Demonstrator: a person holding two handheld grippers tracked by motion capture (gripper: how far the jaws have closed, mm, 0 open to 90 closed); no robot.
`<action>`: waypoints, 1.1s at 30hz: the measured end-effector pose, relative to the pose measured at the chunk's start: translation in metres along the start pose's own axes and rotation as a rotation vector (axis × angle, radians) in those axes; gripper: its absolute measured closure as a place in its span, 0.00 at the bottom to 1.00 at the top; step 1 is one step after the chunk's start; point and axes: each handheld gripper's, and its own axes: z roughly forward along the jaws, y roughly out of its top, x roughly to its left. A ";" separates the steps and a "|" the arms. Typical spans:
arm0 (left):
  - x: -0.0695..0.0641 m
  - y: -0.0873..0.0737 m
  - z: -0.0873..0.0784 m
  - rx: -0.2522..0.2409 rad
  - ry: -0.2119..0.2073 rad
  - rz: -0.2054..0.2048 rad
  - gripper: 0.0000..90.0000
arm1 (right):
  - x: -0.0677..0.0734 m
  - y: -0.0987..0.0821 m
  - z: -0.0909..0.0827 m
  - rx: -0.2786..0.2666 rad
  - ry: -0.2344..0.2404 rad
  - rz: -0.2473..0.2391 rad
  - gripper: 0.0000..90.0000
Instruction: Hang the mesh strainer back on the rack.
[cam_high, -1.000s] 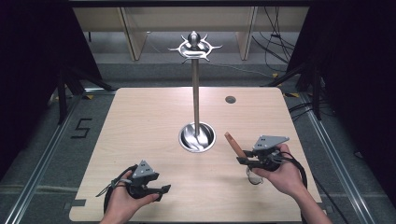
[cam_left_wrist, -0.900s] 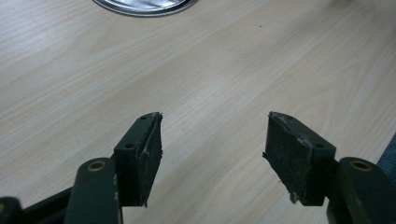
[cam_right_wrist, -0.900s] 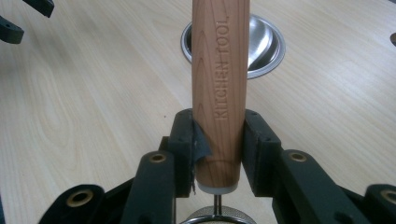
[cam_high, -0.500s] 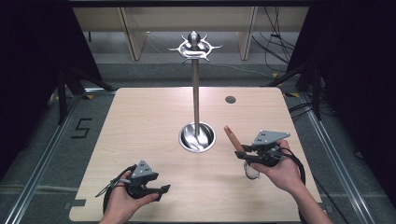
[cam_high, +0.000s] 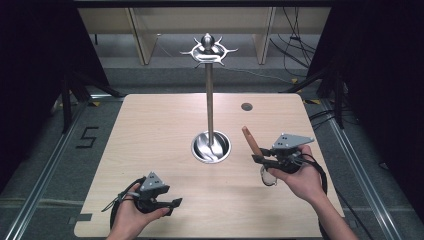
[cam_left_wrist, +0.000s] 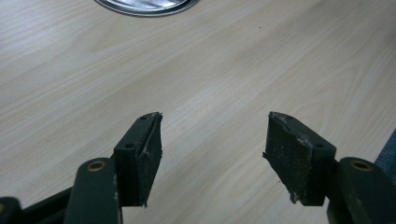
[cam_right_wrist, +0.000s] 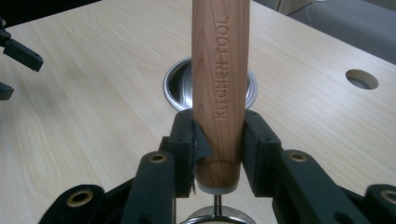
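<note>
Black jaws of the right gripper (cam_right_wrist: 217, 140) are clamped on both sides of a round, tapered wooden handle (cam_right_wrist: 219, 79) with "KITCHEN TOOL" pressed into its reddish, fine-grained surface. A pale collar and a thin metal stem show at the handle's lower end, below the jaws, with a rounded metal part beneath them; what kind of utensil it is cannot be told. In the high view the right gripper (cam_high: 261, 159) sits in the person's right hand (cam_high: 295, 176) over the right half of the desk, and the handle (cam_high: 249, 141) points up and away from it, tilted toward the far left, just right of the stand's base.

Jaws of the left gripper (cam_left_wrist: 212, 149) stand wide apart with nothing between them; their two flat pads (cam_left_wrist: 150, 158) look worn and frayed at the edges. That gripper (cam_high: 172, 204) is held in the left hand (cam_high: 134, 216) near the desk's front left edge.

One pale, light-grained wooden desk (cam_high: 150, 130) carries one shiny metal stand: a round, dished base (cam_high: 211, 147), a slim upright pole (cam_high: 210, 100) and a crown of short curved hooks (cam_high: 208, 50) on top. One small round hole (cam_high: 246, 106) is in the desk's far right part.
</note>
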 end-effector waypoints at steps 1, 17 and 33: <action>-0.001 0.000 0.000 -0.002 -0.002 -0.016 0.40 | 0.000 0.004 -0.001 -0.015 -0.009 -0.002 0.77; 0.001 -0.001 -0.001 -0.004 0.010 -0.019 0.39 | -0.004 0.024 -0.008 -0.076 -0.039 0.014 0.77; 0.001 -0.003 -0.001 -0.017 0.011 -0.045 0.39 | -0.001 0.048 -0.010 -0.127 -0.048 0.031 0.77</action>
